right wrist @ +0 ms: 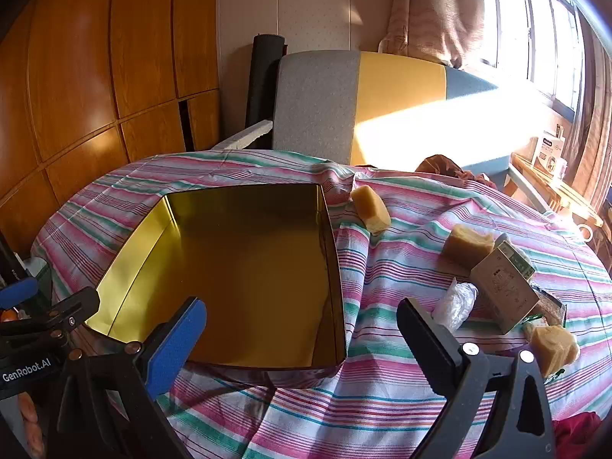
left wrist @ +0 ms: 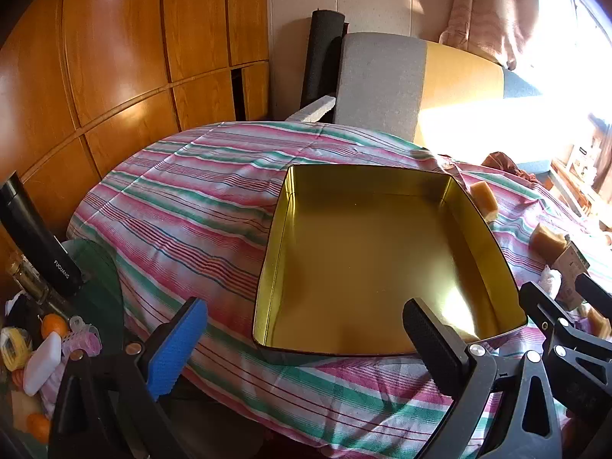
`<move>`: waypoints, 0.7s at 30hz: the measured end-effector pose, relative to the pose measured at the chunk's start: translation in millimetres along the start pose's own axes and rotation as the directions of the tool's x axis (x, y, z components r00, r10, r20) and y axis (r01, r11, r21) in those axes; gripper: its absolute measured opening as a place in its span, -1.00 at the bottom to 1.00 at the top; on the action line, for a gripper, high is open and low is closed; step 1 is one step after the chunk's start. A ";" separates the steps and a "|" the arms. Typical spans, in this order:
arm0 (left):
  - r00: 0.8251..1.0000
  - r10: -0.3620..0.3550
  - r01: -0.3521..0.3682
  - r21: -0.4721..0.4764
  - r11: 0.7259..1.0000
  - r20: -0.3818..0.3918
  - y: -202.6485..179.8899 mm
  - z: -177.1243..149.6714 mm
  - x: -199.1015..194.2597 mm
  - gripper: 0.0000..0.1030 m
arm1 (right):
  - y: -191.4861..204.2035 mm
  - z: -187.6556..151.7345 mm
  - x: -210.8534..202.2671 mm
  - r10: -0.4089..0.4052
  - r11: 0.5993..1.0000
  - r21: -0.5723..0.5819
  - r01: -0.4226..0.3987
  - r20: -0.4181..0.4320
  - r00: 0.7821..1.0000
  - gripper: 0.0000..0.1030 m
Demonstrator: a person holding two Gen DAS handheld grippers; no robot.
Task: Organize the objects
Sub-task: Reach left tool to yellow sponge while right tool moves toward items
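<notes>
Striped pink, green and white cloth [right wrist: 382, 401] covers the table, and an empty gold-lined rectangular tin box [right wrist: 248, 267] sits on it. Three tan soap-like blocks [right wrist: 370, 202] and a beige cardboard carton [right wrist: 503, 287] lie just right of the box — none inside it. Left gripper [left wrist: 306, 348] and right gripper [right wrist: 302, 344] both hover near the box's front edge, jaws spread wide — nothing between them.

The tin [right wrist: 244, 267] is glossy gold metal, the striped sheet [right wrist: 401, 382] soft matt cloth, the wall panels [left wrist: 114, 57] polished wood.
</notes>
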State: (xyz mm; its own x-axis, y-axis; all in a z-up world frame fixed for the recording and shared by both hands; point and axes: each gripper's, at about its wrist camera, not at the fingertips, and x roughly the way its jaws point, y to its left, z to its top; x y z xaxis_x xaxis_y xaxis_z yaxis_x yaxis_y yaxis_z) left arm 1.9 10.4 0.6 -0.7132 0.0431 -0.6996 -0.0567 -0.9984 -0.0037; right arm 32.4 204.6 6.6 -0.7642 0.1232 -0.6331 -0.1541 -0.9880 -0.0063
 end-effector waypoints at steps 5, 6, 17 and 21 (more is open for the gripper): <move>0.999 -0.032 0.032 0.021 0.999 -0.034 -8.2 -4.4 5.8 0.99 | -2.2 -1.9 0.2 0.000 1.000 0.007 0.000 -0.005 1.000 0.98; 0.998 -0.043 0.043 0.020 0.999 -0.037 -8.6 -5.3 6.4 0.99 | -3.5 -1.8 1.2 -0.002 1.000 0.008 0.002 -0.008 1.000 0.98; 0.989 -0.120 0.120 -0.003 0.993 -0.085 -12.6 -7.6 18.8 0.99 | -16.1 -7.4 11.8 -0.019 1.000 0.015 0.020 -0.036 0.999 0.98; 0.983 -0.130 0.131 0.001 0.991 -0.128 -15.3 -10.4 26.3 0.99 | -20.0 -8.4 13.2 -0.018 1.000 0.025 0.019 -0.046 0.999 0.98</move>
State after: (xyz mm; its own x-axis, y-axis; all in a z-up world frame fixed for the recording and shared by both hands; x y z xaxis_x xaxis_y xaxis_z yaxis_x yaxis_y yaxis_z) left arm -8.7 26.4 -25.2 -0.6041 0.1675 -0.7791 -0.1502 -0.9841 -0.0951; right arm 30.7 225.2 -8.1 -0.7319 0.1369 -0.6675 -0.1842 -0.9829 0.0004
